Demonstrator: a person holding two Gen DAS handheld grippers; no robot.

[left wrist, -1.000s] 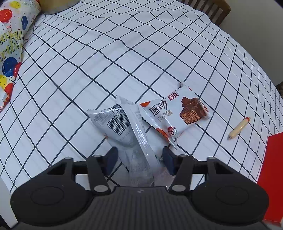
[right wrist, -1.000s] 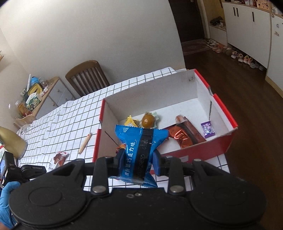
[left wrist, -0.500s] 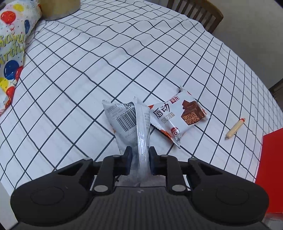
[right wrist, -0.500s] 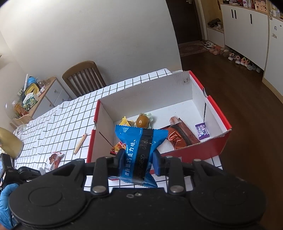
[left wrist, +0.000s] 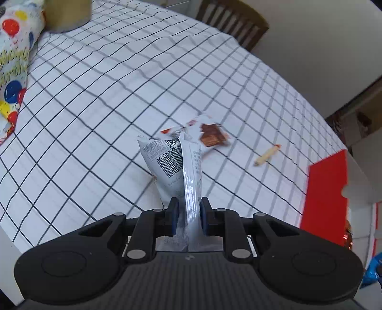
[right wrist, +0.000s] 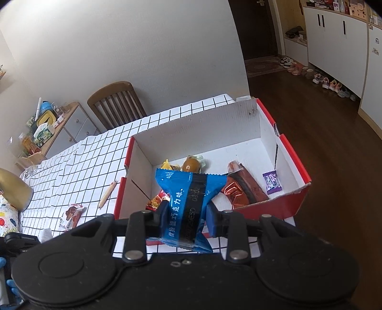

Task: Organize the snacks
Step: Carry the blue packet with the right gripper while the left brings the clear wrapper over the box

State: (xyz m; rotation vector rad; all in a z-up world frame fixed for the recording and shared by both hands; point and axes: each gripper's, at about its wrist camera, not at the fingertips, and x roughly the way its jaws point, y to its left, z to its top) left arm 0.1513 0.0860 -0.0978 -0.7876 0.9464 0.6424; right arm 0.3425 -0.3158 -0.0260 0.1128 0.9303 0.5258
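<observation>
My left gripper (left wrist: 187, 215) is shut on a white snack packet (left wrist: 175, 164) with a barcode, lifted off the checked tablecloth (left wrist: 100, 100). Behind it on the cloth lie a chocolate wafer packet (left wrist: 207, 134) and a thin sausage stick (left wrist: 266, 156). In the right wrist view, my right gripper (right wrist: 187, 218) is shut on a blue chocolate packet (right wrist: 188, 202), held above the near edge of the red box (right wrist: 296, 167). Inside the box lie several snacks, among them a brown bar (right wrist: 248, 186) and a purple candy (right wrist: 271, 181).
A wooden chair (right wrist: 117, 102) stands at the table's far side. A balloon-print bag (left wrist: 12, 59) and a gold pot (left wrist: 68, 14) sit at the left of the cloth. The red box's corner (left wrist: 326, 190) shows at the right of the left wrist view.
The left gripper shut on the white packet and lifted it off the cloth, away from the wafer packet. The right gripper kept holding the blue packet over the box.
</observation>
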